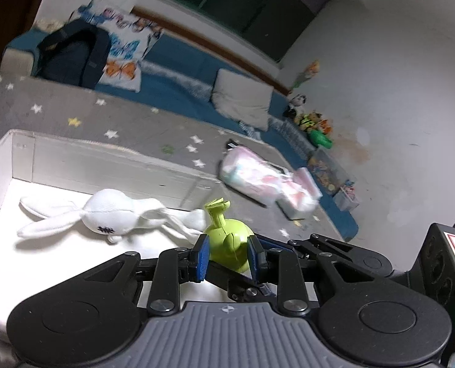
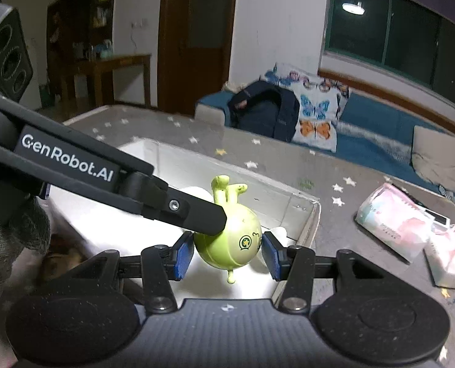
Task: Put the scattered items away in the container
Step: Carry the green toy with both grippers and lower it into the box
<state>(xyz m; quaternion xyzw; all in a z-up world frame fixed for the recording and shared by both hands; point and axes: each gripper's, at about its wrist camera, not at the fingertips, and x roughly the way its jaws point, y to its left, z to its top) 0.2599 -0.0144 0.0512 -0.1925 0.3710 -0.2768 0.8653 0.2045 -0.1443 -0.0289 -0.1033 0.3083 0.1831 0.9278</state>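
Observation:
My left gripper (image 1: 228, 256) is shut on a round green toy (image 1: 229, 242) with a stalk on top, held over the white box (image 1: 22, 153). A white plush rabbit (image 1: 104, 213) lies on the box floor, left of the toy. In the right wrist view the same green toy (image 2: 232, 245) sits between my right gripper's (image 2: 227, 253) blue pads (image 2: 183, 256), which stand apart from it with gaps on both sides. The left gripper's black finger (image 2: 178, 205) crosses from the left and presses on the toy. The white box wall (image 2: 258, 196) shows behind.
A pink and white plastic pack (image 1: 258, 174) lies on the grey star-patterned mat (image 1: 74, 104) right of the box; it also shows in the right wrist view (image 2: 396, 220). A blue sofa (image 1: 181, 76) with a dark backpack (image 1: 71, 55) and pillows stands behind. Toys line the wall.

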